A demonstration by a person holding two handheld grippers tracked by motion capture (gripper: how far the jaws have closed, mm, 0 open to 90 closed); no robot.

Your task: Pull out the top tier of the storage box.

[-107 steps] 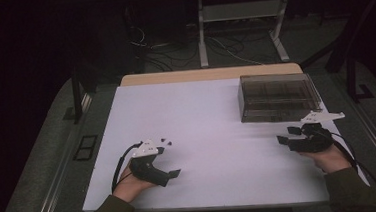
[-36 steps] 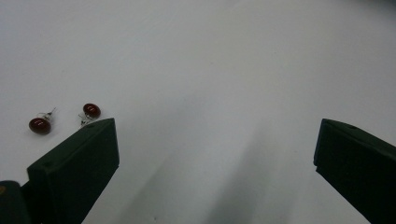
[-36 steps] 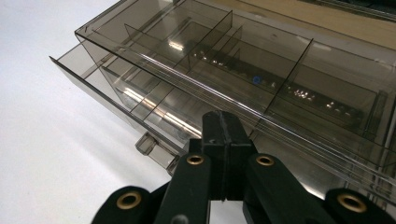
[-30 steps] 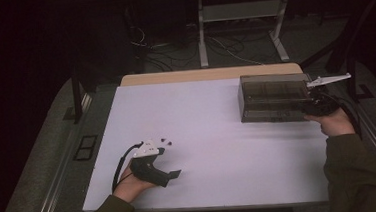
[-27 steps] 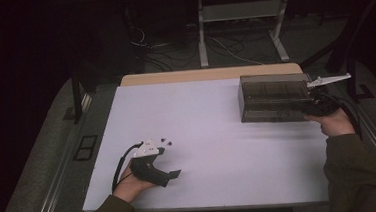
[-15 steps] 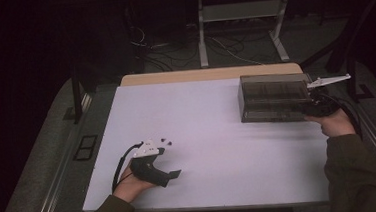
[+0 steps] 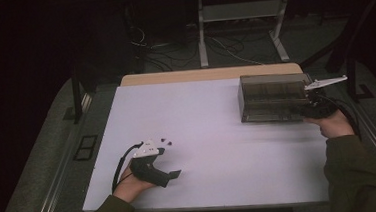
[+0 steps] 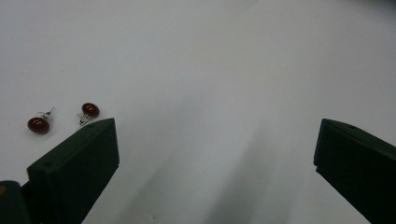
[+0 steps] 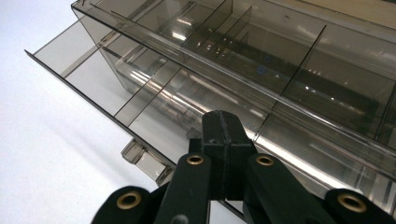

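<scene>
The right tool [image 9: 223, 140], jaws together, presses against the smoky box [image 7: 273, 97] at the counter's [image 7: 202, 120] far right, probably steadying it or working its part-open drawer [image 9: 93, 88]. The left tool [image 8: 215, 154], jaws apart, rests near two red earrings [image 8: 63, 116], likely destined for the drawer.

Table [image 7: 213, 134]: we find it bearing everything noted below.
Box [image 7: 273, 97]: we place it at the far right of the table; its drawer [image 9: 100, 77] stands pulled partway out.
Right gripper [image 7: 312, 108]: we see it at the box's right end, jaws together over the drawer.
Left gripper [image 7: 165, 160]: near left, well apart from the box.
Earrings [image 8: 63, 117]: two on the table, just beside its left jaw.
</scene>
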